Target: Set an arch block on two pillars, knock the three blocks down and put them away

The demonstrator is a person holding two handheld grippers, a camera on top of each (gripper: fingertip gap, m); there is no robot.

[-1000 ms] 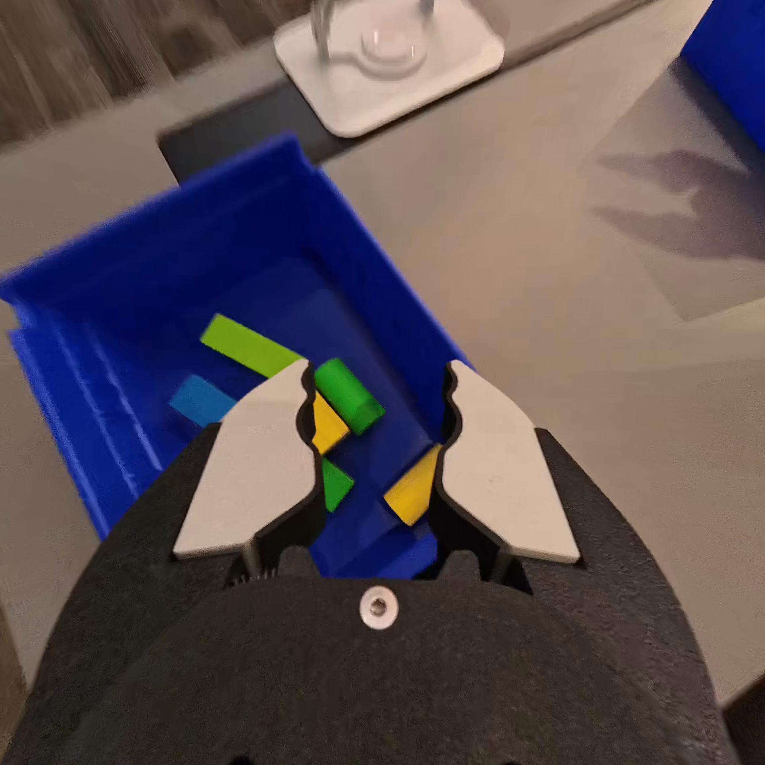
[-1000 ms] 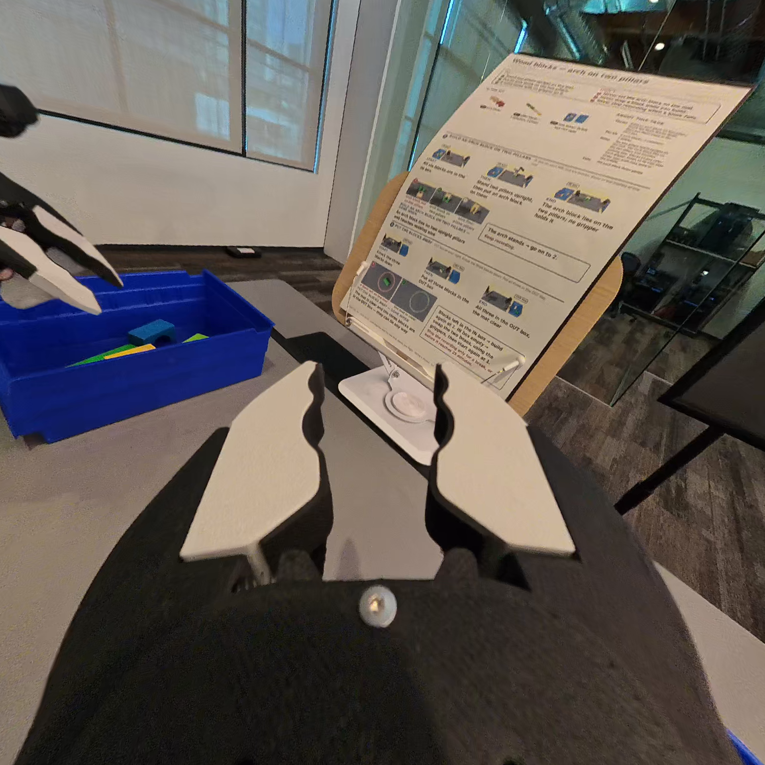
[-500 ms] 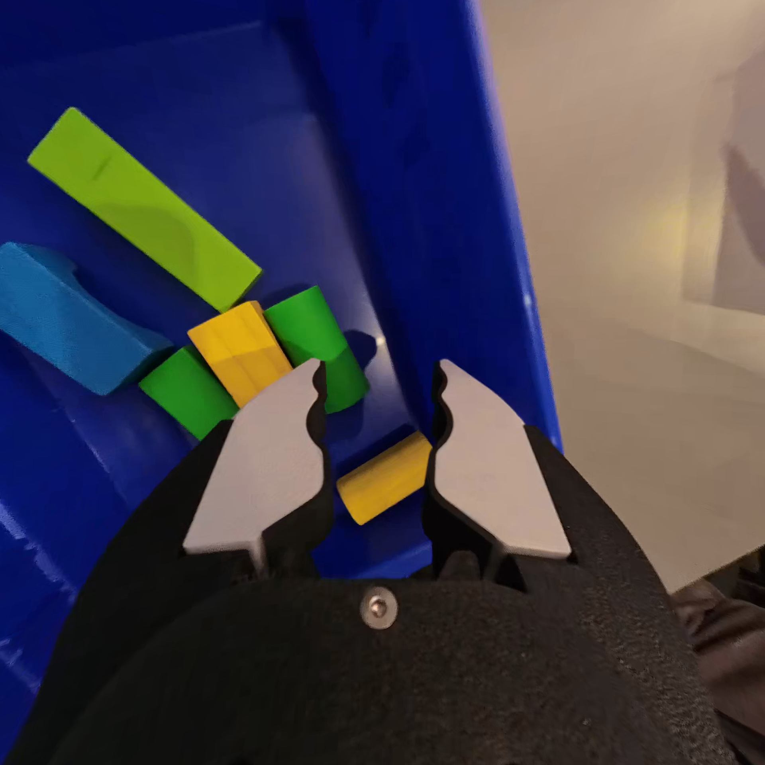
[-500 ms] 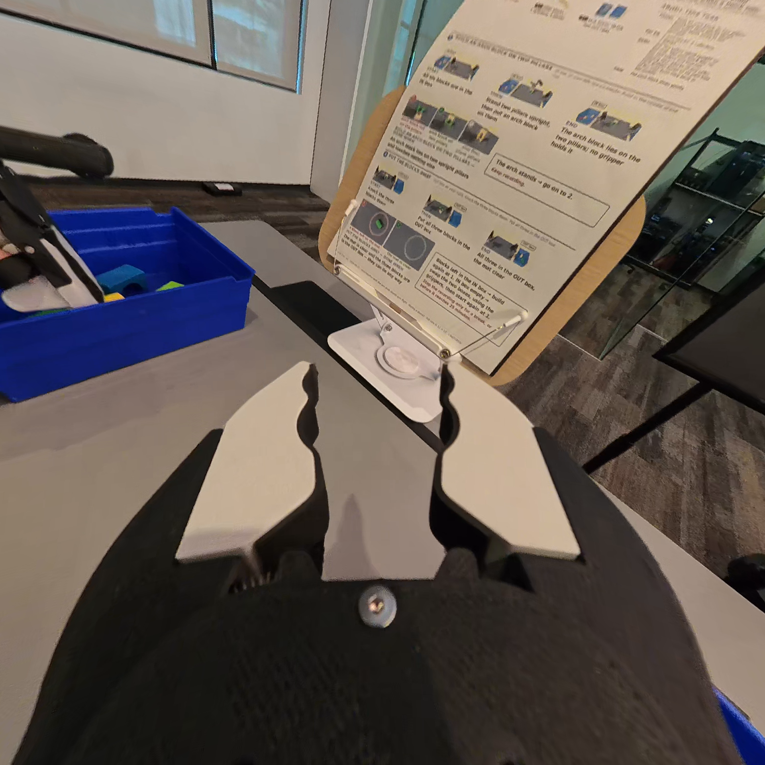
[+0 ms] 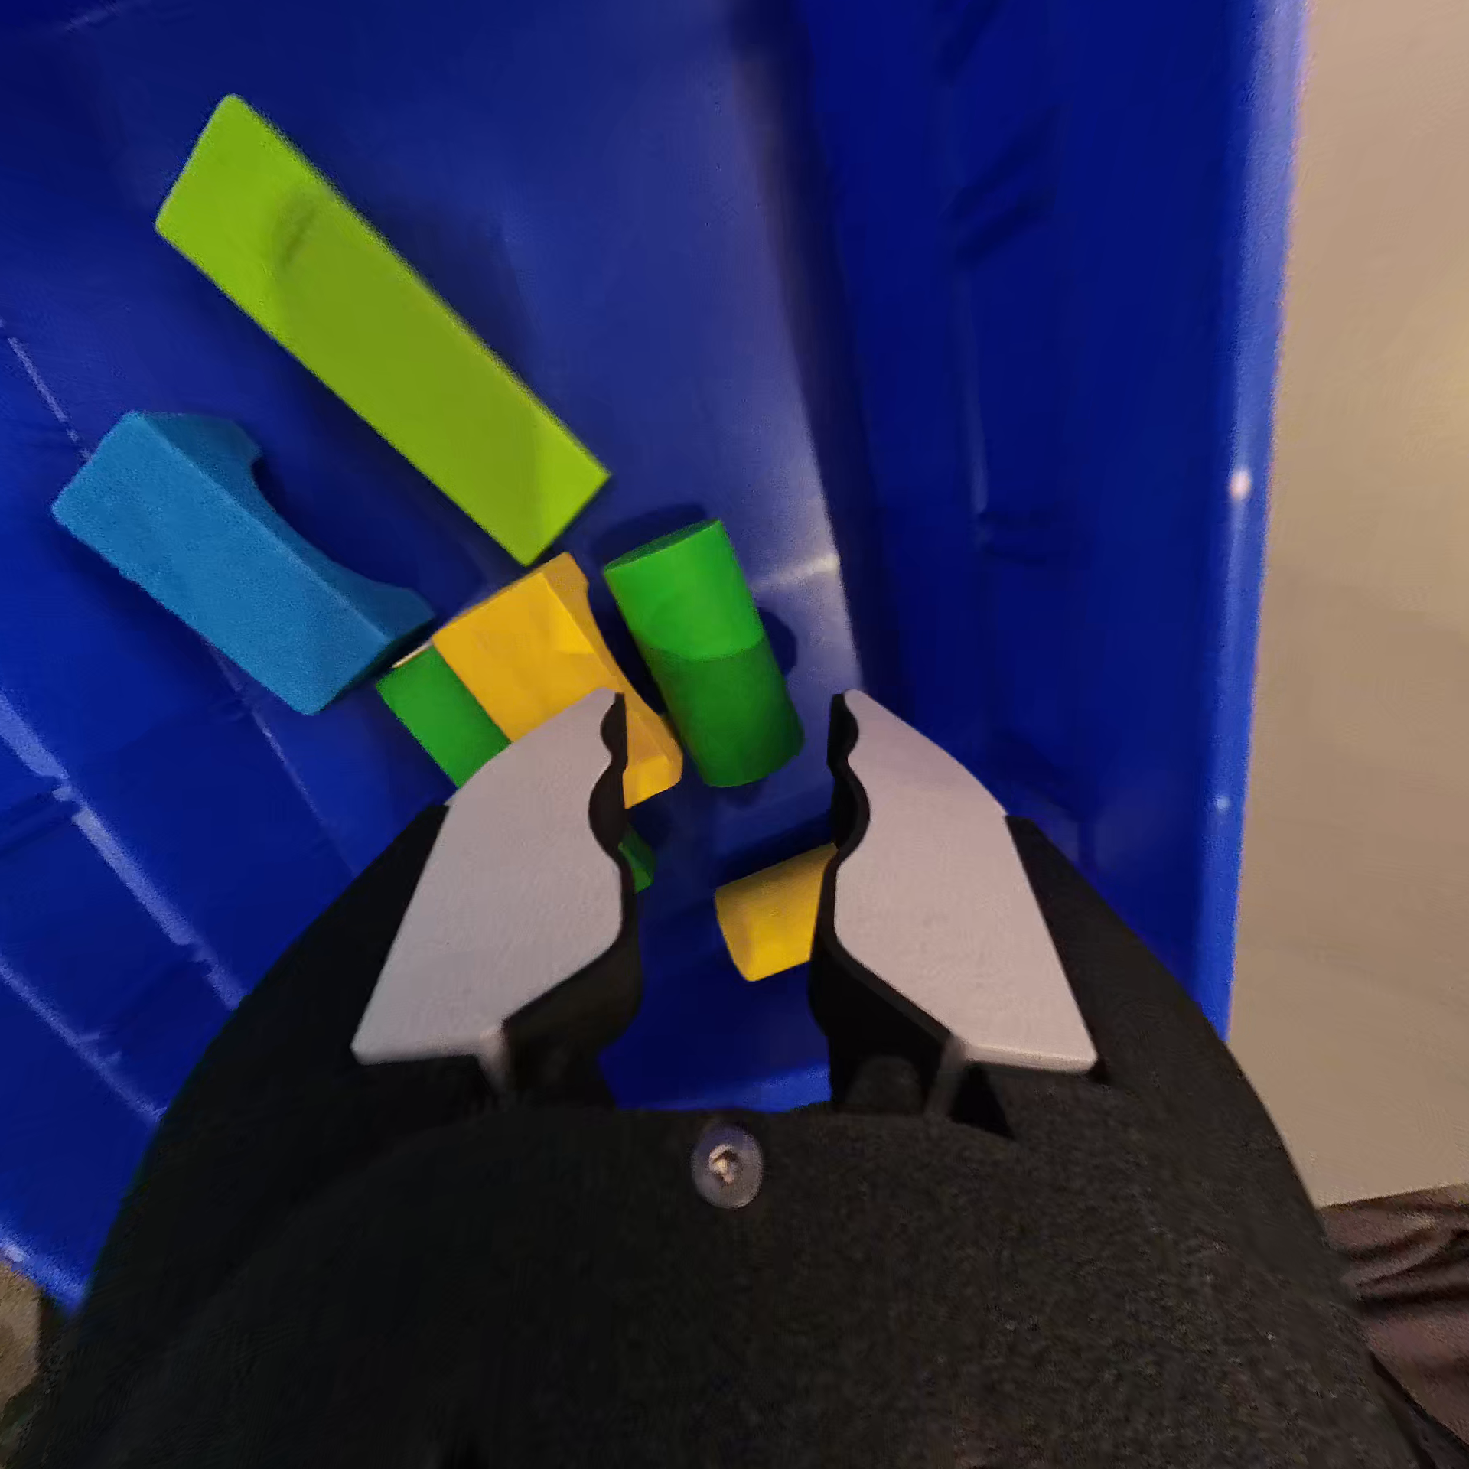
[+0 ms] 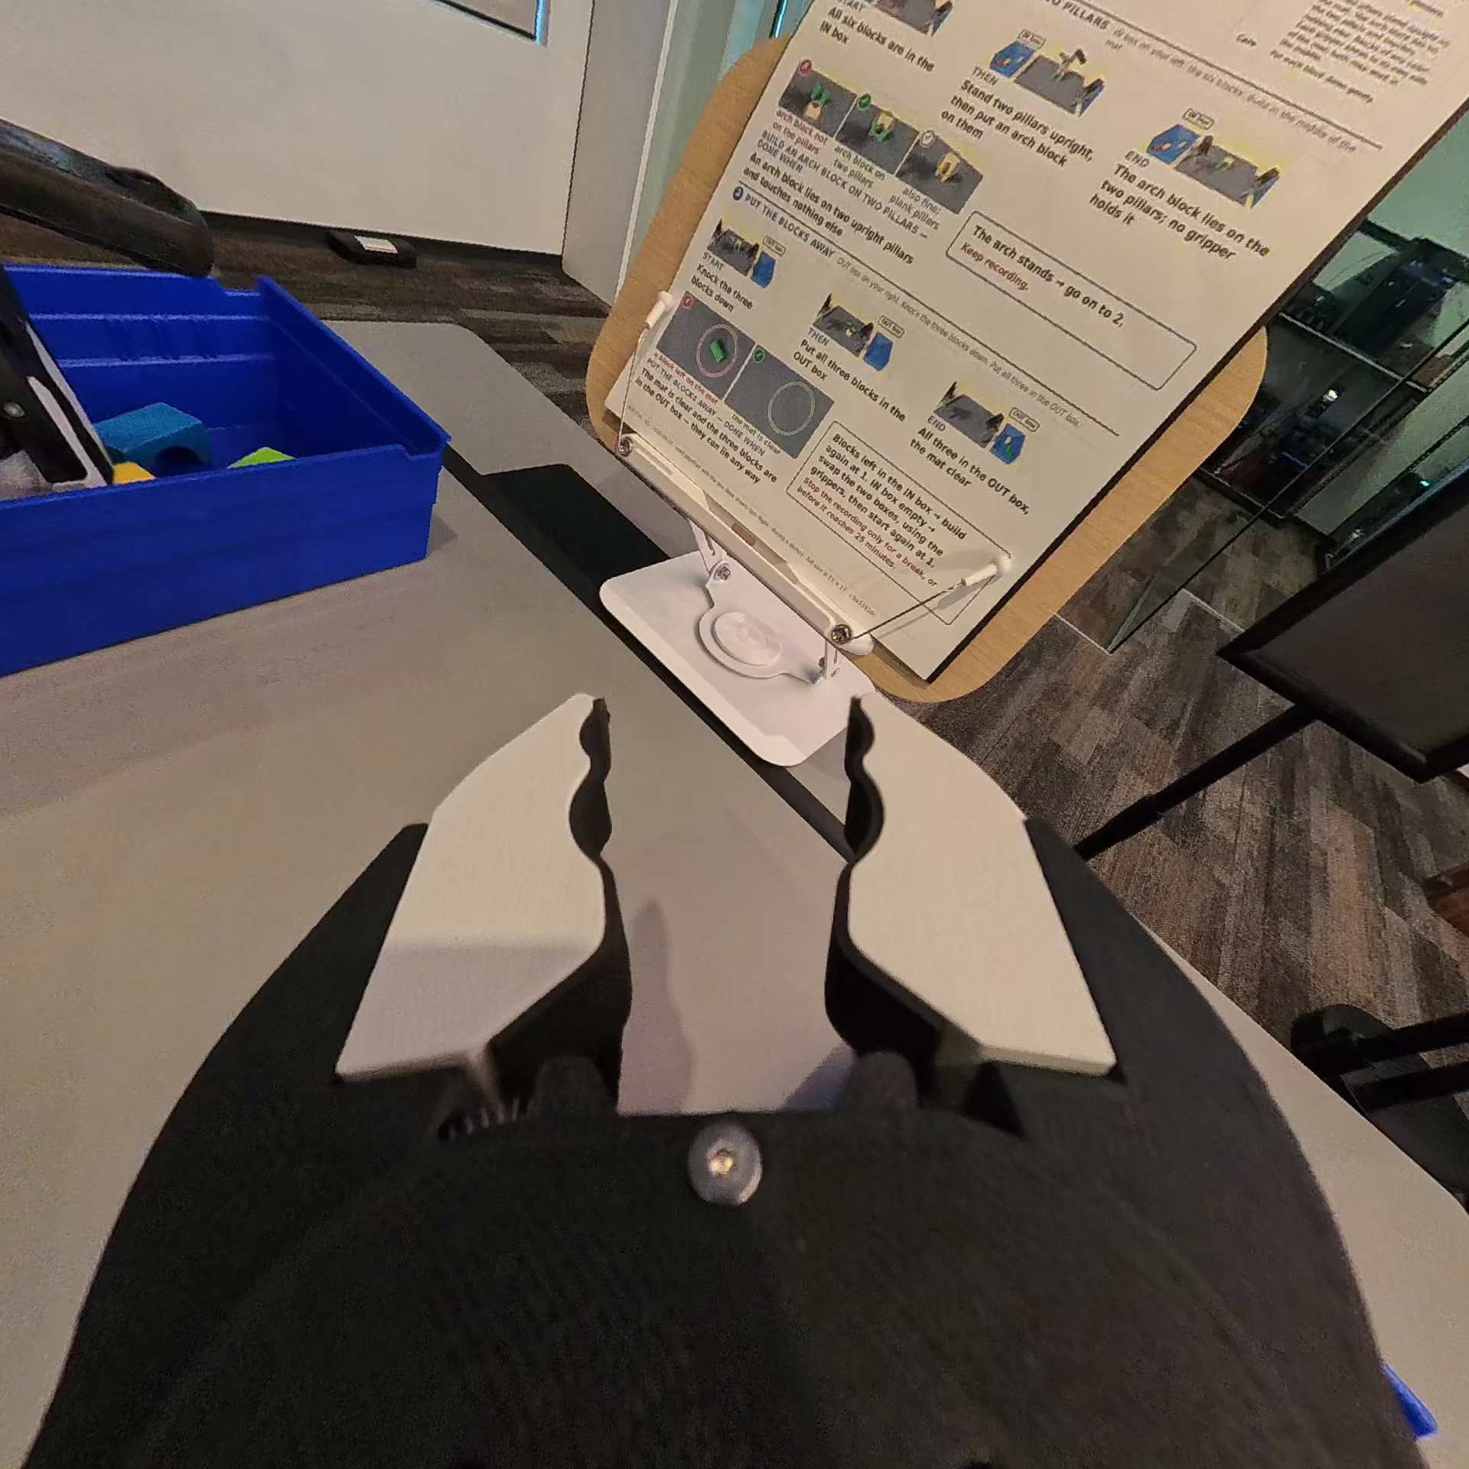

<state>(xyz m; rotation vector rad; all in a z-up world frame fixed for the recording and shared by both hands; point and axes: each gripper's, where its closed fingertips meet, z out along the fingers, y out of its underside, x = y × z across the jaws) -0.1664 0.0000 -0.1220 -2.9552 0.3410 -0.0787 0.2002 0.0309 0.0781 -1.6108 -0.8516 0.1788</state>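
My left gripper (image 5: 723, 707) is open and empty, low inside the blue bin (image 5: 1033, 397). Just ahead of its tips lies a green cylinder (image 5: 703, 652). A yellow block (image 5: 548, 652) lies across a second green cylinder (image 5: 437, 715) by the left finger (image 5: 517, 874). A small yellow cylinder (image 5: 767, 914) lies between the fingers, near the right one. A blue arch block (image 5: 222, 556) and a lime plank (image 5: 374, 318) lie farther in. My right gripper (image 6: 723, 707) is open and empty above the grey mat (image 6: 238, 755). The bin (image 6: 238, 509) with the arch block (image 6: 155, 437) shows at left there.
A white stand (image 6: 739, 644) holds an instruction board (image 6: 994, 278) at the table's far edge, right of the bin. Bare grey table (image 5: 1367, 556) lies right of the bin wall. The floor drops away beyond the table's right edge (image 6: 1272, 795). Across from one pair of fingers to the other is roughly 40 centimetres. The blue arch block (image 5: 222, 556) is about 9 centimetres from my left fingertips and 50 centimetres from my right. The right camera catches it too, in the right wrist view (image 6: 156, 425). The lime plank (image 5: 374, 318) sits 9 centimetres or so from the ends of my left fingers.
My left gripper has dropped from above the bin down into it, closing in on the blocks. The right gripper has tilted down and moved closer to the stand. Both stay open.
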